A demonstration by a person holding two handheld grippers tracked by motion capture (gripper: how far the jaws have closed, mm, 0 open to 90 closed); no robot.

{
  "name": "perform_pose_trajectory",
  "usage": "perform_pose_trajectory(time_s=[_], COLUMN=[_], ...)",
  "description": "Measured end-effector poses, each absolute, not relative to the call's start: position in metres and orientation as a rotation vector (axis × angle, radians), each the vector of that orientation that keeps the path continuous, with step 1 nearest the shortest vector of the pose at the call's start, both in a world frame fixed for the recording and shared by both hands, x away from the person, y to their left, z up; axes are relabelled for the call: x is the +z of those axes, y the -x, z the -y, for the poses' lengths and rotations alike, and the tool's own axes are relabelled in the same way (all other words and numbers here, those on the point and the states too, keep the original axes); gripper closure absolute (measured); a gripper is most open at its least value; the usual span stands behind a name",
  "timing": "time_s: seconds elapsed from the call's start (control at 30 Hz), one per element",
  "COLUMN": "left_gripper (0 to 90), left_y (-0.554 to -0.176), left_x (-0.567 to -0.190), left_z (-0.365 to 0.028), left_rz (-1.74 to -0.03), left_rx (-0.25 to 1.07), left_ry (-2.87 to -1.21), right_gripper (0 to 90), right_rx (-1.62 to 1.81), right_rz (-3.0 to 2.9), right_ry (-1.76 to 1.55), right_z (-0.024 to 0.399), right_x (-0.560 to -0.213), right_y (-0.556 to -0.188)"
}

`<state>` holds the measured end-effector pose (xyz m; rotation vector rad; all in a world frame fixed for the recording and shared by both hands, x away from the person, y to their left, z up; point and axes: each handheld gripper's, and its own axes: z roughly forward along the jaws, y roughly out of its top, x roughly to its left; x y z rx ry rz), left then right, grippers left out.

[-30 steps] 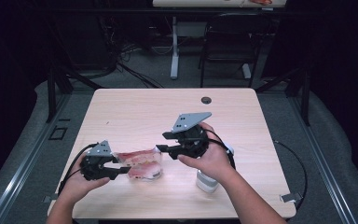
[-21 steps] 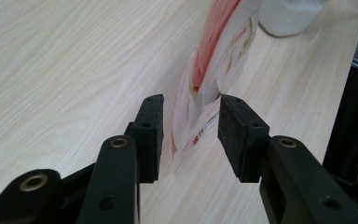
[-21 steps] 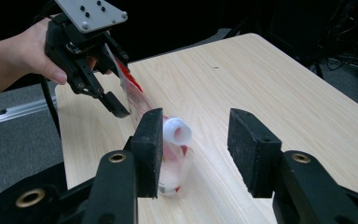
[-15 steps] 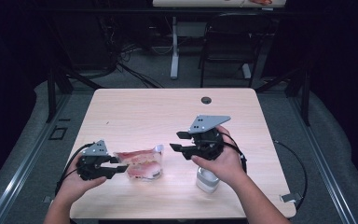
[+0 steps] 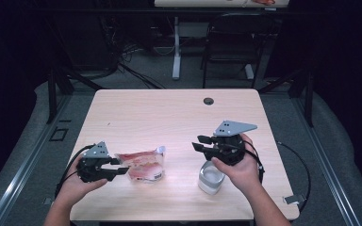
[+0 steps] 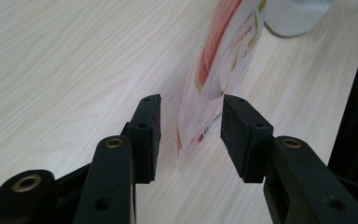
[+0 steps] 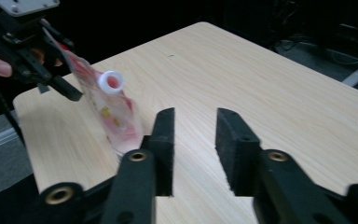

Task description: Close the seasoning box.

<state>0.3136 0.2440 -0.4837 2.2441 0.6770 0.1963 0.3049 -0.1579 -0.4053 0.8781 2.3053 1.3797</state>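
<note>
Left tongs [image 6: 189, 135] straddling the bottom edge of a red-and-white spouted refill pouch [image 5: 141, 164], pads not visibly pressing. Right tongs [image 7: 193, 151] empty, just closing partway, above a clear jar [image 5: 211, 178] at four o'clock on the worktop [image 5: 169, 113]. Pouch likely soft, slippery; best pinched near its stiff spout [image 7: 110, 81].

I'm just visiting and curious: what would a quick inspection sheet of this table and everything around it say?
Surface: pale wooden table, with a round cable hole near the far edge.
Job's things: red and white spouted pouch, propped up on the table; small clear container on the near right.
Clutter: nothing seen.
Grippers: left gripper straddles the pouch's edge, one pad against it, a gap at the other. The right gripper has just been closing, nothing between its jaws.
Cables: one trails from each gripper; more lie on the floor behind.
Surroundings: dark room, grey floor, chair and another table's leg beyond.
</note>
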Motion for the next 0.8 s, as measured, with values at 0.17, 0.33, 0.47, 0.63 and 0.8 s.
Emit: perform_pose_trajectory(time_s=[0.17, 0.33, 0.47, 0.63, 0.8], left_gripper=[56.0, 54.8, 52.2, 49.2, 49.0], left_y=[-0.314, -0.314, -0.313, -0.313, -0.314], left_x=[-0.483, -0.483, -0.482, -0.483, -0.483], left_z=[-0.244, -0.244, -0.244, -0.243, -0.243], left_rz=[-0.685, -0.688, -0.693, -0.694, -0.697], left_rx=[0.195, 0.199, 0.210, 0.215, 0.213], left_ry=[-2.240, -2.237, -2.231, -2.228, -2.232], right_gripper=[75.7, 80.3, 83.5, 84.6, 86.0], right_rx=[1.400, 1.385, 1.371, 1.344, 1.335], right_rz=[-2.242, -2.219, -2.200, -2.177, -2.151], right_ry=[-0.928, -0.963, -0.971, -0.997, -1.029], right_z=[0.173, 0.185, 0.190, 0.199, 0.211], right_x=[-0.410, -0.412, -0.411, -0.410, -0.410], right_y=[-0.303, -0.302, -0.301, -0.303, -0.305])
